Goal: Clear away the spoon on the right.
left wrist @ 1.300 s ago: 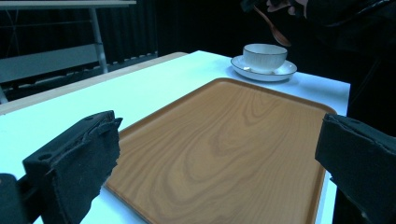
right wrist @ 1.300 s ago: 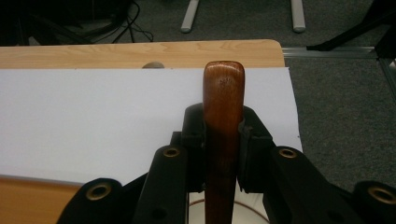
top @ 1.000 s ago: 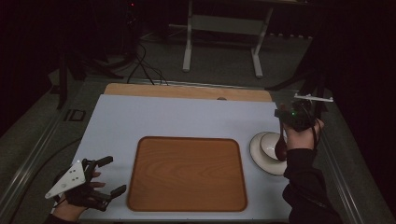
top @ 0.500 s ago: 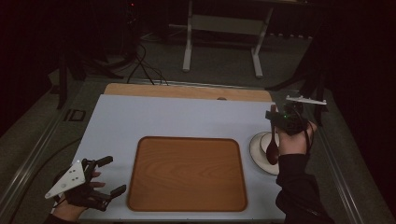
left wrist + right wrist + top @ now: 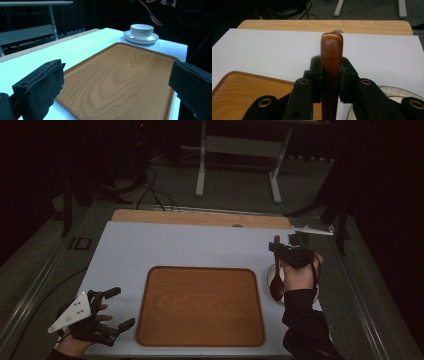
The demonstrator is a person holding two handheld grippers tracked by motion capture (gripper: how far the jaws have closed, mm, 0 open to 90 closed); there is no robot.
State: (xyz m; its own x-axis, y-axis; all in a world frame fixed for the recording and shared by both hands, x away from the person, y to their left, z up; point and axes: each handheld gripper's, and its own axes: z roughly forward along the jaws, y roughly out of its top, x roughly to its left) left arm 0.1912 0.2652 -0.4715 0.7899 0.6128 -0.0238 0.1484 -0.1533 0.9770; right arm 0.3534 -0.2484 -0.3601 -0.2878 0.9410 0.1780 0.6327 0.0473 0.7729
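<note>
Overhead, right gripper point(image 5: 276, 249) clamps (unmarked) wooden spoon point(image 5: 276, 279).

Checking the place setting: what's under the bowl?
The white bowl stands on a white saucer on the table. The wooden spoon, held by the right gripper, hangs above it. The bowl's inside is hidden.

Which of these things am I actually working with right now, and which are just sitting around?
In play:
- spoon, clamped in the right tool, hanging over the bowl
- bowl on its saucer
- tray, likely next

Idle:
- left tool, open, by the tray's left edge
- wooden board at the table's far edge
- metal stand on the floor beyond
</note>
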